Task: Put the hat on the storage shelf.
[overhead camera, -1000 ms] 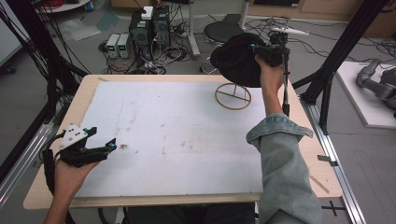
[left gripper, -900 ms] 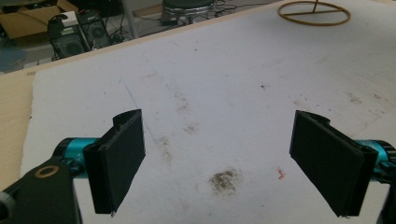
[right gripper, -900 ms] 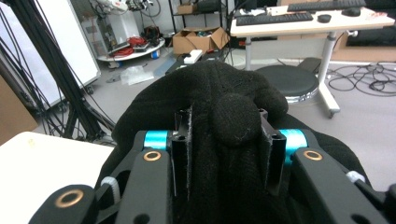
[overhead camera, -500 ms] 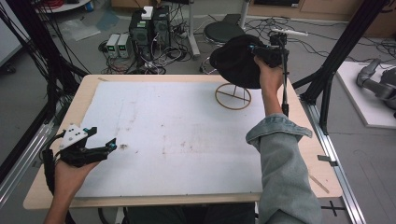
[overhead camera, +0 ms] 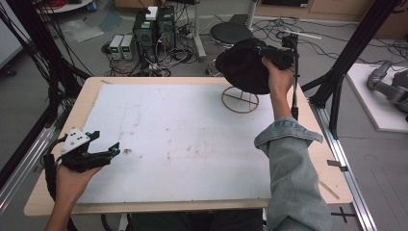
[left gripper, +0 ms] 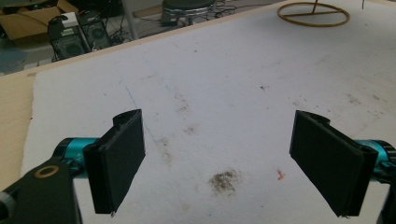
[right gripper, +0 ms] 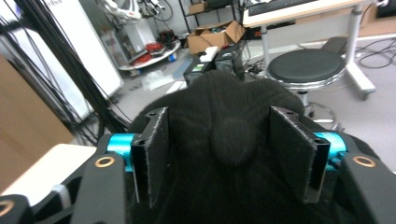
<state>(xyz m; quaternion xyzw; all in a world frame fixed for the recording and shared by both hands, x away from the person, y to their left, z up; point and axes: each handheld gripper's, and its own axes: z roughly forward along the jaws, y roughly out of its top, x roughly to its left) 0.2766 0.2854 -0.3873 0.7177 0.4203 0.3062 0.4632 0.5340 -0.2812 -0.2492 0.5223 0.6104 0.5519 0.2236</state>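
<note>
Black hat (overhead camera: 243, 65) gripped by right gripper (overhead camera: 269, 54) fingers above stand; left gripper (overhead camera: 98, 149) fingers apart.

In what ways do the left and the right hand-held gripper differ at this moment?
The left hand-held gripper hangs low over the white mat at the near left, jaws wide apart and empty. The right hand-held gripper is raised at the far right, its jaws around a black hat. Both have black padded jaws.
</note>
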